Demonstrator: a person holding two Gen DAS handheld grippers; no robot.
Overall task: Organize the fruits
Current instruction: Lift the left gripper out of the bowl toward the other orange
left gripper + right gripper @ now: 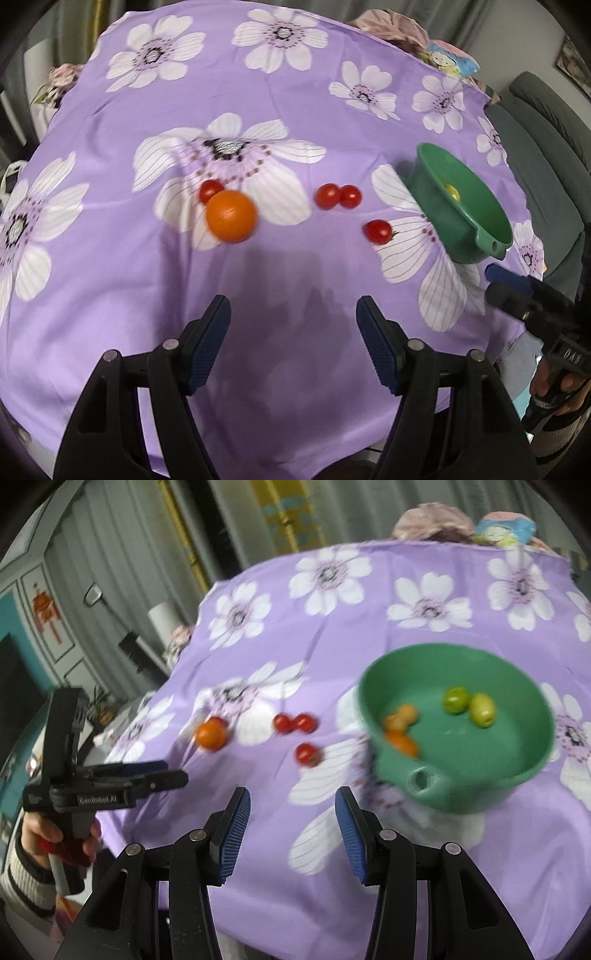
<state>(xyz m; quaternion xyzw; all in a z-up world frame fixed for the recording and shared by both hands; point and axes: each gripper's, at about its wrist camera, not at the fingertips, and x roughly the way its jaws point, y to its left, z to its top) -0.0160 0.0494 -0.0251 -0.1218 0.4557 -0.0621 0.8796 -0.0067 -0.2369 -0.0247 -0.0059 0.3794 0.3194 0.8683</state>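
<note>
Both my tongs hover open and empty over the bench: left tongs point at the orange and cherry tomatoes, right tongs near the green bowl.

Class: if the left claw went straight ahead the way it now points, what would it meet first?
Probably the purple tablecloth: the left claw is open and tilted down at bare cloth. The cherry tomato pair lies farther along; depth is unclear.

Fruit count — on the cloth and in the bowl

Four cherry tomatoes, one orange, one green bowl — holding two green fruits and some blurred orange-yellow ones.
</note>
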